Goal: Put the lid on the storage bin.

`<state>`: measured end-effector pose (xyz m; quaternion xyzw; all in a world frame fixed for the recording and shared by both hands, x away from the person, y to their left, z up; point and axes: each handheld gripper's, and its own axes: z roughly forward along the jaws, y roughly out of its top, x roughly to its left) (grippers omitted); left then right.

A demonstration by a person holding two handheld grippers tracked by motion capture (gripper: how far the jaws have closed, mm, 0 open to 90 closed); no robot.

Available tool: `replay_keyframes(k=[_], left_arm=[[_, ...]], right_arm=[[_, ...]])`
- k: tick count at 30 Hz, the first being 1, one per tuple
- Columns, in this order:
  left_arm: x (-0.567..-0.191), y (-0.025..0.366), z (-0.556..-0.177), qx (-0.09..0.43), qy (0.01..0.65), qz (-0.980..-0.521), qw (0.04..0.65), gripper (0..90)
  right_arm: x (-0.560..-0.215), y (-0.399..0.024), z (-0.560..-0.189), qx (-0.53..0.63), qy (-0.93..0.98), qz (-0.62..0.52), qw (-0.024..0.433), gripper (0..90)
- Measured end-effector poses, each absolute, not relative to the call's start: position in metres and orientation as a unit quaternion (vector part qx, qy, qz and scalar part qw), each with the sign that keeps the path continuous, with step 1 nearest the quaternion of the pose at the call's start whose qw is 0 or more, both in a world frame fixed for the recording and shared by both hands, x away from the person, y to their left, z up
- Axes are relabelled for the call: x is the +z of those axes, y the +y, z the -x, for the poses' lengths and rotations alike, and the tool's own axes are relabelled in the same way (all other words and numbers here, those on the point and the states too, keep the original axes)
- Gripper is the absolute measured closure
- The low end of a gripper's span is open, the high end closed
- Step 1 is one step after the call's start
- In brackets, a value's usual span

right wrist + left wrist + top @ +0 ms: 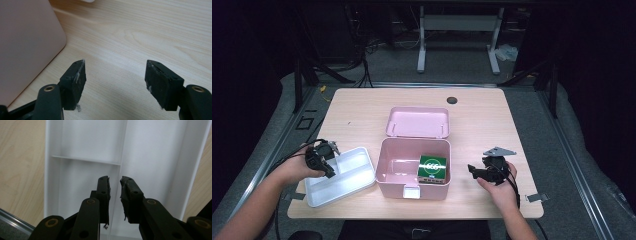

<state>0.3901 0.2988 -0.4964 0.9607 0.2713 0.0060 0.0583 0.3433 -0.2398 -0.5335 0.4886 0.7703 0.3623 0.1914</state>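
A white divided tray [343,186] lies on the table at the front left. My left gripper [328,164] hovers over its left end. In the left gripper view the tray [82,145] runs away beneath the left gripper [115,179], whose jaws stand a narrow gap apart with nothing between them. An open pink box [387,165] sits mid-table with its lid [417,122] laid back and a green-topped packet [432,166] inside at the right. My right gripper [473,170] rests right of the box. In the right gripper view the right gripper [115,65] stands wide open and empty above bare wood, beside the pink box wall [25,37].
The wooden table [482,125] has a dark round grommet [452,100] near its far edge. Metal clips sit at the front corners. Cables trail from the left gripper off the table's left side. A white desk frame [459,30] stands on the floor behind.
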Motion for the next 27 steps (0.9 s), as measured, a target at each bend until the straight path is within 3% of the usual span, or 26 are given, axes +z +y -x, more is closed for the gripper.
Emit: replay_keyframes(k=[11,27], left_arm=[[-0.518,0.282,-0.402,-0.018,0.248,-0.969,0.009,86.6],[-0.516,0.284,-0.411,-0.048,0.241,-0.969,0.014,89.0]], right_arm=[[-0.536,-0.239,-0.344,0.361,0.774,-0.486,0.184,33.1],[-0.540,-0.238,-0.345,0.358,0.777,-0.487,0.173,33.5]])
